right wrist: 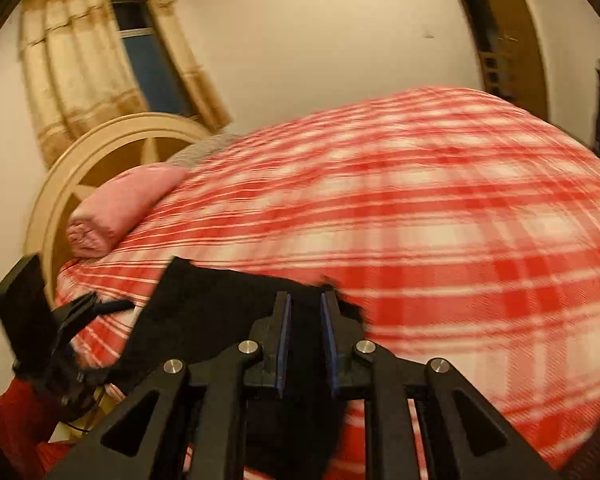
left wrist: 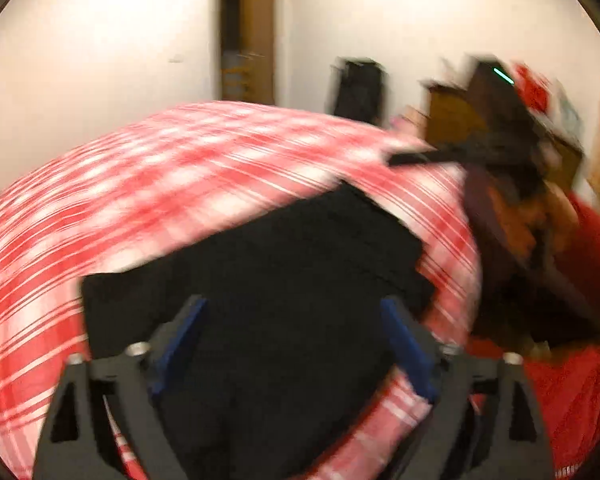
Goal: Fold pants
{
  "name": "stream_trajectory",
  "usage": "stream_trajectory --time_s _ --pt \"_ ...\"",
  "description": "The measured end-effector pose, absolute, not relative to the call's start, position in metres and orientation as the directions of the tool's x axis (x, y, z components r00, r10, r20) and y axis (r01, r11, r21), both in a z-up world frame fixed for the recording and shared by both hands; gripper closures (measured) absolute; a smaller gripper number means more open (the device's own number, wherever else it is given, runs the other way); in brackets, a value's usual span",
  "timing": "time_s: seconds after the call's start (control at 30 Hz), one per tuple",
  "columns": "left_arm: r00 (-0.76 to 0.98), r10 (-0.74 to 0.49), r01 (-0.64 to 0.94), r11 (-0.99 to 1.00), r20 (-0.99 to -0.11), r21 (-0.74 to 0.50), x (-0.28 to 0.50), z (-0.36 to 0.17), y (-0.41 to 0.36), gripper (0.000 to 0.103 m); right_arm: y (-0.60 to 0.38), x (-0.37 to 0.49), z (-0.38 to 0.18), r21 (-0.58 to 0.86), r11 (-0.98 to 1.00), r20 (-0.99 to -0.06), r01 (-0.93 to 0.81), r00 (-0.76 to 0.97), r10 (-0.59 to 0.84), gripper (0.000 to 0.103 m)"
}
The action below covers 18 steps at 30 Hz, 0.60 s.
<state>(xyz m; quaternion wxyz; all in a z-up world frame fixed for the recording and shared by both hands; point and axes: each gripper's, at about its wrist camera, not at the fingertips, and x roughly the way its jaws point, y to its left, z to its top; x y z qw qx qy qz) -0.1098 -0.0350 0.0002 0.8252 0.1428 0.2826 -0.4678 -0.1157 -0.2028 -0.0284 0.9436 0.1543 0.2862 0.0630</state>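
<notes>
The black pants [left wrist: 260, 280] lie folded into a rough rectangle on the red and white plaid bedspread [left wrist: 160, 168]. My left gripper [left wrist: 294, 316] is open wide, its blue-padded fingers [left wrist: 184, 328] spread just above the near part of the pants. In the right wrist view the pants [right wrist: 212, 308] lie under my right gripper [right wrist: 305, 300]. Its jaws stand close together with a narrow gap, and black cloth shows between and below them; whether they pinch it is unclear. The right gripper also shows in the left wrist view [left wrist: 420, 156], held by a hand at the right.
A rolled pink blanket [right wrist: 120, 204] lies by the cream headboard [right wrist: 100, 140]. A curtained window [right wrist: 148, 52] is behind it. A brown door [left wrist: 248, 36] and dark furniture [left wrist: 360, 88] stand along the far wall. The person's red clothing [left wrist: 580, 380] is at the right.
</notes>
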Motion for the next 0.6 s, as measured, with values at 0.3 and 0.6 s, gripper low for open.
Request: stream_trajectory --time_s 0.3,0.6 --pt "0.556 -0.467 0.549 0.827 -0.687 -0.118 -0.054 -0.042 0.011 0.004 -0.178 -0.137 -0.104 0.35 0.935 -0.611 -0.055 0.743 0.273 0.086" --pt "0.558 -0.404 0.483 0.868 -0.725 -0.113 -0.068 -0.065 0.023 0.002 -0.145 -0.105 -0.043 0.273 0.941 -0.58 -0.2 0.746 0.327 0.086"
